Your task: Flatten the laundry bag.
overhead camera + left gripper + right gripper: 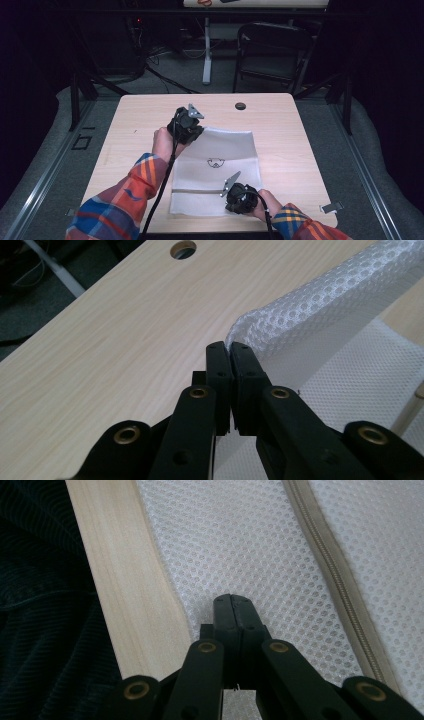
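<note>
A white mesh bag lies flat on the wooden table, with a small printed face and a beige zipper across its near part. My left gripper is shut on the bag's far left corner, and the left gripper view shows that corner of mesh pinched and lifted off the table by the left gripper. My right gripper is shut near the bag's front edge. In the right gripper view, the right gripper rests its tips on the mesh beside the zipper.
A round cable hole sits at the table's far edge, also seen in the left gripper view as the hole. A dark chair and a table leg stand beyond. Bare wood surrounds the bag on both sides.
</note>
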